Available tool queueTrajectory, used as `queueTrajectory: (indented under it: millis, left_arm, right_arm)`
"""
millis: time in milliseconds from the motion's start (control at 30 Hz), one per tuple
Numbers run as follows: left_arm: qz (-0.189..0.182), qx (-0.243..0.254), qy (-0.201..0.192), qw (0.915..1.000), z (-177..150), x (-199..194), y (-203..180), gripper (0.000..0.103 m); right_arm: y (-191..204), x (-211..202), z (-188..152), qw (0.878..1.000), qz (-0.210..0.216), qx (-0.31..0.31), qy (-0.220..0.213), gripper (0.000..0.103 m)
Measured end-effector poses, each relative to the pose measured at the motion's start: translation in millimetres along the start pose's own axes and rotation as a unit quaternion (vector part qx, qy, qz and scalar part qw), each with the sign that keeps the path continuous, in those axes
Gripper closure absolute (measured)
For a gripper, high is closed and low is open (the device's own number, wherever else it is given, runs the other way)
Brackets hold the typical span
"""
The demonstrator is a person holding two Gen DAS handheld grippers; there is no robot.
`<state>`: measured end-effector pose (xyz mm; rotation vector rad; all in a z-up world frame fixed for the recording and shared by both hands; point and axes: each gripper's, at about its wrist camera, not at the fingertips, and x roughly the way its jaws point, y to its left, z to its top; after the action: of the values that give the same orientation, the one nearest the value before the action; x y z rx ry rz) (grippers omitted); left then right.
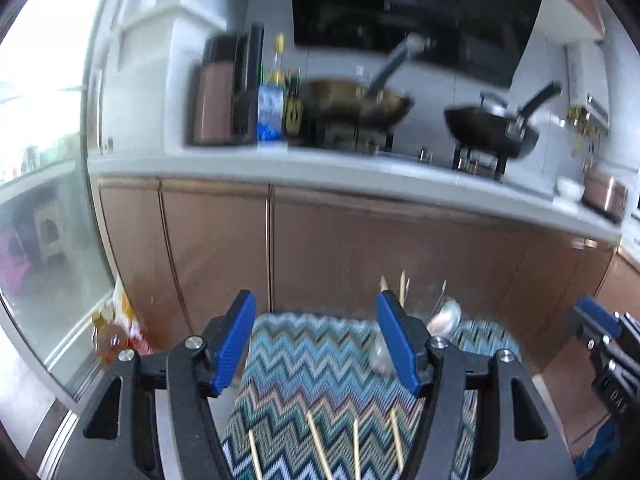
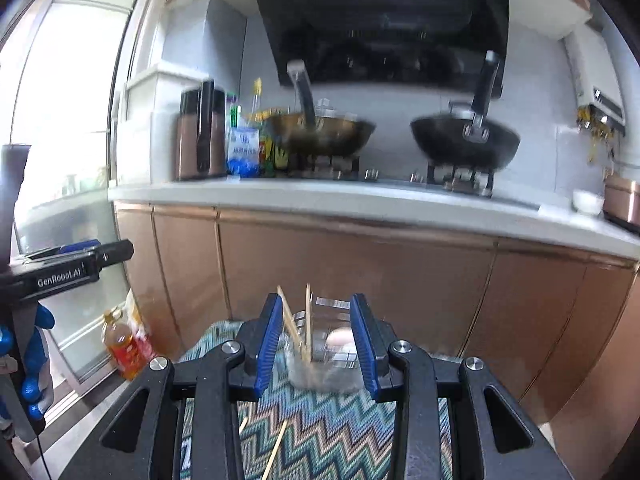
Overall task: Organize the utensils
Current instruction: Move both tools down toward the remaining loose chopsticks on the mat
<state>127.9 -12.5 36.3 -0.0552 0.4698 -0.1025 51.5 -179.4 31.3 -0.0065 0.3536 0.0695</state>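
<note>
kitchen run, both cameras blurred. far surface [image 2: 360,200] carries two woks [image 2: 320,132], bottles and a small white bowl [image 2: 587,201], well apart from the work.

near surface is covered by a zigzag cloth [image 1: 312,360]. at its far end stands a clear glass jar [image 2: 320,356] already holding some chopsticks [image 2: 294,332] and a pale spoon [image 1: 444,318]. judged partly done: four loose chopsticks [image 1: 320,444] lie on the cloth, not yet in the jar.

left hand-held gripper [image 1: 316,342] spread wide, empty, above the loose sticks. right hand-held gripper [image 2: 316,346] also spread, jaws either side of the jar, contact not clear.

obstacle: the upright sticks lean across the jar mouth. an oil bottle [image 2: 120,344] stands on the floor, out of the way.
</note>
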Motion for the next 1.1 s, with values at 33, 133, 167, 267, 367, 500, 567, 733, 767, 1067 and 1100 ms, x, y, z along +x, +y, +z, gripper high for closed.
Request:
queueTrajectory:
  millis: [33,133,167,267,367,500,567,733,767,1067,1100]
  left_arm:
    - [-0.002,0.001,0.017,0.9998,-6.1,7.9,2.0,0.042]
    - [-0.013,-0.006,0.083,0.9965,-26.1,36.7,7.2,0.042]
    - [-0.017,-0.010,0.101,0.9947,-32.5,45.7,9.2,0.042]
    - [-0.035,-0.027,0.157,0.9866,-52.1,74.8,14.9,0.043]
    - [-0.045,-0.032,0.195,0.9793,-66.9,97.0,15.0,0.043]
    - [-0.042,-0.024,0.228,0.9725,-85.4,120.4,12.1,0.043]
    - [-0.045,-0.027,0.245,0.9681,-95.1,132.5,13.2,0.043]
    - [-0.050,-0.034,0.292,0.9546,-119.7,167.3,17.8,0.048]
    - [-0.049,-0.033,0.299,0.9524,-124.0,172.1,18.2,0.050]
    - [-0.046,-0.048,0.359,0.9309,-158.8,216.1,20.5,0.064]
    - [-0.045,-0.050,0.364,0.9291,-160.8,219.9,20.8,0.066]
  right_arm:
    - [-1.6,6.3,-4.5,1.000,0.002,0.002,0.014,0.071]
    - [-3.8,24.6,-18.5,0.998,0.013,0.006,0.057,0.071]
    - [-2.7,35.2,-26.4,0.996,0.022,0.004,0.085,0.071]
    - [2.1,59.1,-47.3,0.989,0.043,0.001,0.143,0.071]
    - [9.1,85.1,-71.4,0.977,0.072,0.002,0.201,0.071]
    - [15.6,116.9,-97.9,0.962,0.094,0.012,0.255,0.073]
    - [16.7,129.4,-106.3,0.957,0.099,0.017,0.273,0.074]
    - [18.8,160.6,-124.9,0.943,0.111,0.031,0.313,0.077]
    - [19.6,166.3,-128.9,0.940,0.113,0.032,0.320,0.077]
    - [22.9,215.6,-158.8,0.920,0.102,0.043,0.375,0.085]
    - [22.7,219.4,-160.7,0.919,0.100,0.043,0.380,0.085]
